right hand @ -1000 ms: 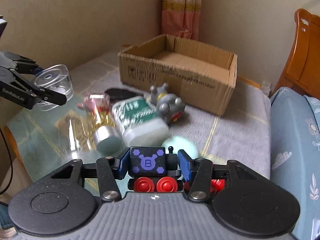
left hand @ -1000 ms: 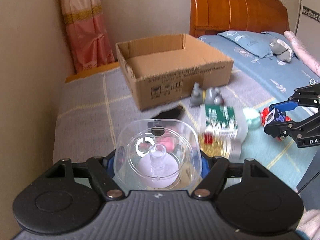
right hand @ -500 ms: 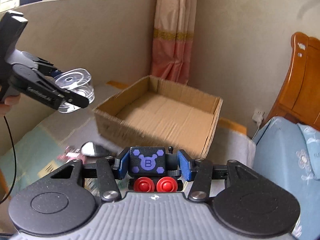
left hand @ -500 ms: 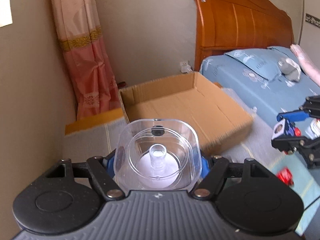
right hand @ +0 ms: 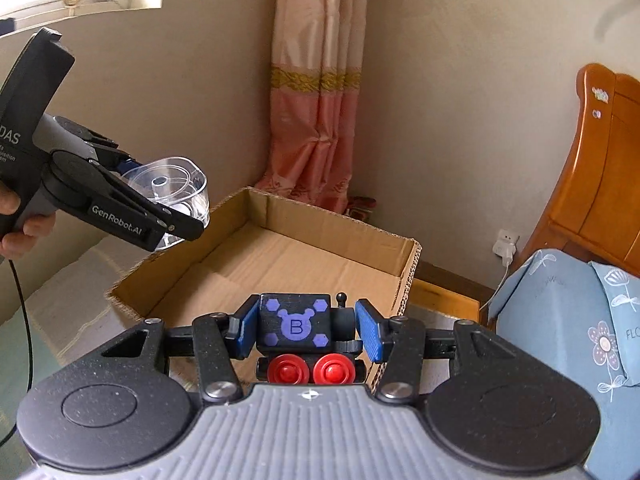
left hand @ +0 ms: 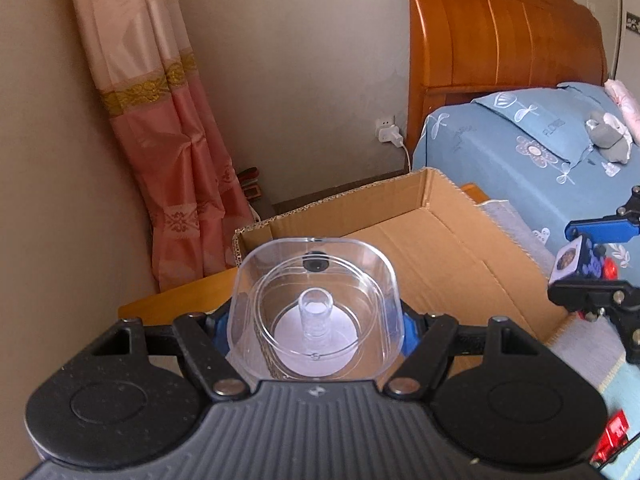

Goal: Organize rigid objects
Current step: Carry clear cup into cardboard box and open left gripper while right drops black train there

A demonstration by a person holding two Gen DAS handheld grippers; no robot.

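My left gripper (left hand: 316,320) is shut on a clear plastic container (left hand: 316,304) with a small tube in its middle. It holds the container above the near left corner of the open cardboard box (left hand: 460,256). The container also shows in the right wrist view (right hand: 176,188), held over the box's left wall. My right gripper (right hand: 306,330) is shut on a black toy train (right hand: 306,336) with a purple "B" and red wheels, above the near edge of the box (right hand: 304,264). The box looks empty. The toy train also shows in the left wrist view (left hand: 580,264).
A pink curtain (right hand: 320,100) hangs in the corner behind the box. A bed with a blue cover (left hand: 540,160) and wooden headboard (left hand: 500,40) lies to the right. A red object (left hand: 612,436) shows at the lower right of the left wrist view.
Both grippers have risen and moved forward from the cluttered table to above the cardboard box, each still holding its object. The loose items on the table have dropped out of view.
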